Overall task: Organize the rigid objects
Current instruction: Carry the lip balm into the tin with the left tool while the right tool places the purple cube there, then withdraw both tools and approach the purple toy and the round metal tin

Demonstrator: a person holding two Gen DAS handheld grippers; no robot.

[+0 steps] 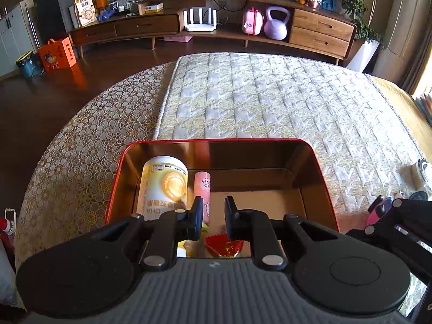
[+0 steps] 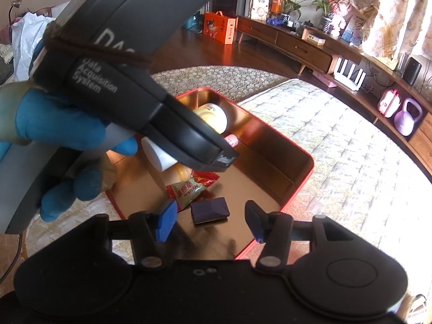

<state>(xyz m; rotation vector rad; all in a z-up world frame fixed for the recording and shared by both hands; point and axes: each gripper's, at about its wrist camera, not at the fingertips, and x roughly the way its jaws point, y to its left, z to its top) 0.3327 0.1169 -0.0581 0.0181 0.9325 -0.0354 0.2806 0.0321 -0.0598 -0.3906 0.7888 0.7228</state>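
Both tongs (image 1: 213, 217) (image 2: 210, 222) agape over red tin (image 1: 216, 141).

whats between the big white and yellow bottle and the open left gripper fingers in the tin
The slim pink tube, lying beside the bottle in the red tin, just ahead of the left gripper; left wrist view.

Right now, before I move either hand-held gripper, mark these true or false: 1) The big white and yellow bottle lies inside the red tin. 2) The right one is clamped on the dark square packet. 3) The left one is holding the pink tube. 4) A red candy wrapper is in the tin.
1) True: the bottle lies in the red tin.
2) False: the right hand-held gripper is open above the dark square packet.
3) False: the left hand-held gripper is open and empty; the pink tube lies beside the bottle.
4) True: the candy wrapper is there.
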